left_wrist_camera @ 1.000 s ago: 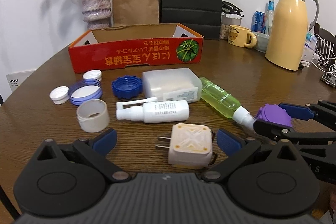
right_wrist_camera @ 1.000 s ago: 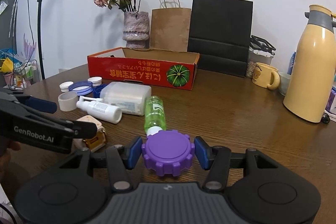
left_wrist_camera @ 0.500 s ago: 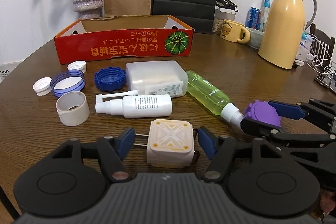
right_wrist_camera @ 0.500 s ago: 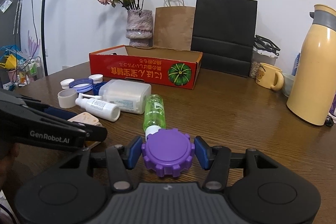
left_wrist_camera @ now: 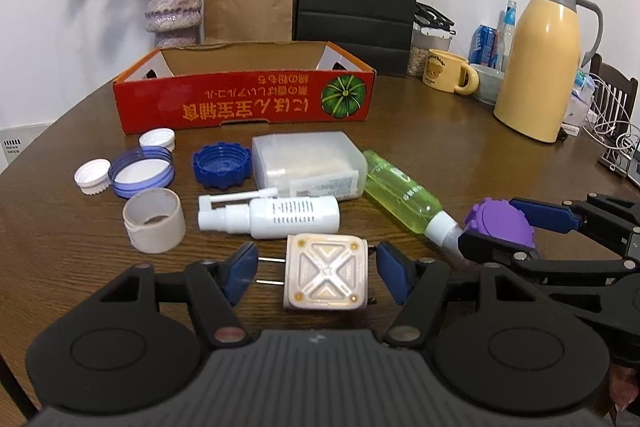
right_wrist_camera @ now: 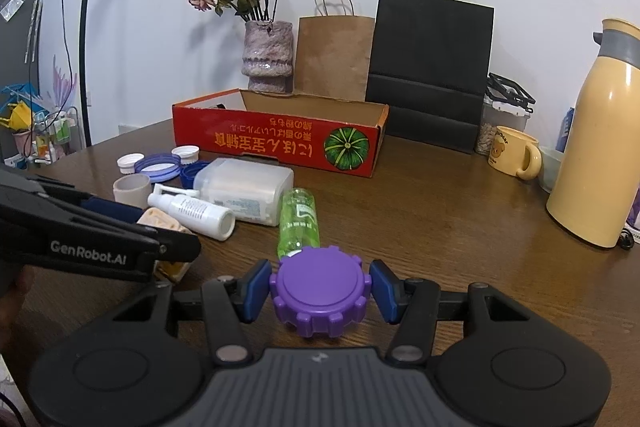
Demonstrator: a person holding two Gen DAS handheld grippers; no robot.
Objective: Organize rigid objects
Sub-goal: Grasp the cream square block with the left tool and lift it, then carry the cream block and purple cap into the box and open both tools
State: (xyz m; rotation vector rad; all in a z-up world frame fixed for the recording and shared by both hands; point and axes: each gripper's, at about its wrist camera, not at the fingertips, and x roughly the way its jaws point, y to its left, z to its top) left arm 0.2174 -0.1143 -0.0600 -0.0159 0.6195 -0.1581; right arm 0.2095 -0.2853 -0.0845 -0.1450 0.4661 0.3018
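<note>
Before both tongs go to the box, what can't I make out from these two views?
- Red box floor: its front wall hides it in both views.
- Charger: mostly hidden by the left tongs in the right view.
- Green bottle nozzle: hidden behind the purple cap.

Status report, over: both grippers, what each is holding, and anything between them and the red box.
Left gripper shut on cream plug adapter. Right gripper shut on purple cap. Bottles and caps lie before red box.

Open carton (left_wrist_camera: 244, 103) at rear of desk (left_wrist_camera: 460, 151). Before it: loose caps (left_wrist_camera: 93, 175) left, lidded box (left_wrist_camera: 308, 163) centre, bottle (left_wrist_camera: 400, 197) lying right. Spray bottle (left_wrist_camera: 276, 217) lies before the box; plug adapter (left_wrist_camera: 325, 277) nearer still. Jug (left_wrist_camera: 544, 63) far right.
</note>
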